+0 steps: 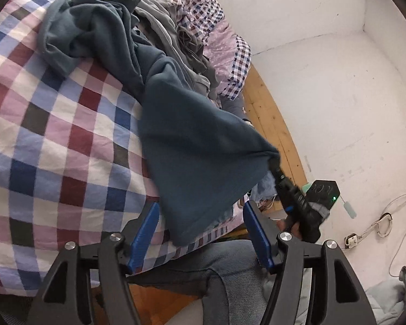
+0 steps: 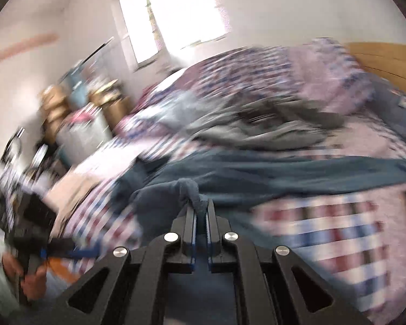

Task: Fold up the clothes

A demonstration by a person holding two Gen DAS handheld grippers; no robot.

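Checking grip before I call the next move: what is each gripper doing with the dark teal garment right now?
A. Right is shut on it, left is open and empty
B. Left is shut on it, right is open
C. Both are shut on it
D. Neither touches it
A: the right gripper pinches a bunch of the dark teal garment between its closed fingers, while the left gripper stands wide open with the cloth only hanging ahead of it.

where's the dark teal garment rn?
Dark teal fleece garment stretches off the checked quilt, one corner pinched in the right gripper, grey clothes behind it.
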